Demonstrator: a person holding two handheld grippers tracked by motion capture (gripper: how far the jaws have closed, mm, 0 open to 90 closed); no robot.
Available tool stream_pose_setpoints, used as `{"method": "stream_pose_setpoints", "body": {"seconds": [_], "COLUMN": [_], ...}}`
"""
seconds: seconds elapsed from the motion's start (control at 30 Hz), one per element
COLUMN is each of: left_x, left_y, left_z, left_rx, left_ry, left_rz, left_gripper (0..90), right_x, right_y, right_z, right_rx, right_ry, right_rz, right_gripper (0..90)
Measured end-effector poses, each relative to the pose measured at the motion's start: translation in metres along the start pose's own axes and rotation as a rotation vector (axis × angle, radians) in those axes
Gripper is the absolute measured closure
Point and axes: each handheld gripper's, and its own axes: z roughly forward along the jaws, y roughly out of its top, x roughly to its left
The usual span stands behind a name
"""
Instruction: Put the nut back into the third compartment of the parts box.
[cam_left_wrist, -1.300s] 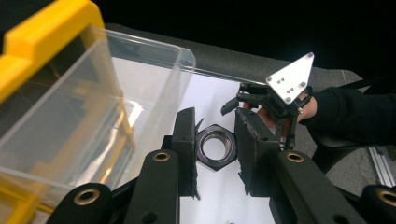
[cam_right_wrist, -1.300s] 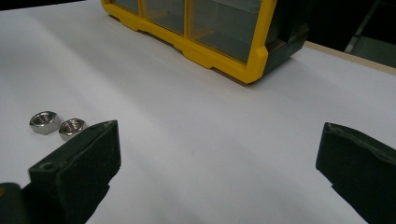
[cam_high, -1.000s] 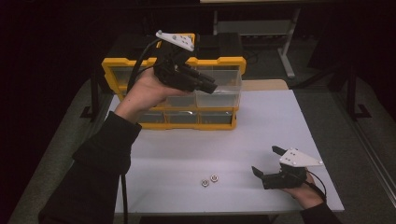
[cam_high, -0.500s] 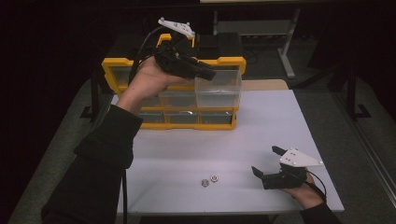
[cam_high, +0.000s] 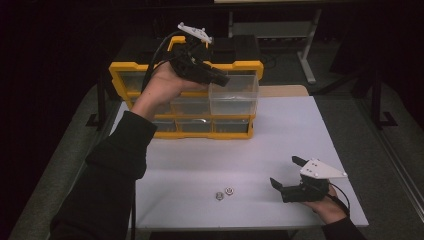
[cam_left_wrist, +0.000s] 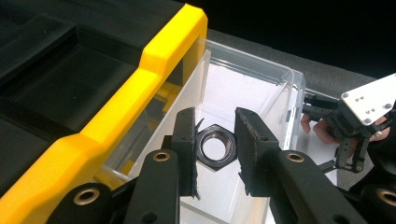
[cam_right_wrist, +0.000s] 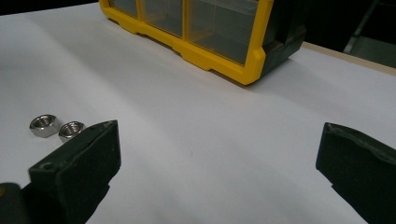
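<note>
High view, left to right: left gripper (cam_high: 220, 79), jaws clamped on a hex nut (cam_left_wrist: 215, 147) above the pulled-out clear drawer (cam_high: 235, 95) at upper centre; right gripper (cam_high: 285, 175), jaws apart, lower right; a slackened pinch could drop it outside.

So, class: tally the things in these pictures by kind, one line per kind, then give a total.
Hex nuts: 3, two loose on the table, one in the left claw
Yellow drawer organisers: 1
Clear drawers pulled out: 1
Claws: 2
Total: 7
</note>
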Motion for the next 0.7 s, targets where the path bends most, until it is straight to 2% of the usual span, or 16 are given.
{"method": "stream_pose_setpoints", "body": {"seconds": [0.23, 0.43, 0.63, 0.7], "left_x": [0.003, 0.004, 0.004, 0.004], "left_y": [-0.004, -0.005, -0.006, -0.005], "left_z": [0.008, 0.011, 0.011, 0.009], "left_rx": [0.018, 0.039, 0.028, 0.011], "left_ry": [0.004, 0.006, -0.004, -0.008], "left_rz": [-0.020, -0.009, -0.013, -0.018], "left_gripper": [70.3, 70.1, 69.4, 68.8], "right_x": [0.000, 0.000, 0.000, 0.000], "right_y": [0.000, 0.000, 0.000, 0.000], "right_z": [0.000, 0.000, 0.000, 0.000], "right_rx": [-0.001, 0.002, 0.000, 0.000], "right_ry": [0.001, 0.002, 0.001, 0.001], "right_rz": [0.003, 0.003, 0.003, 0.002], "right_gripper": [0.0, 0.0, 0.0, 0.0]}}
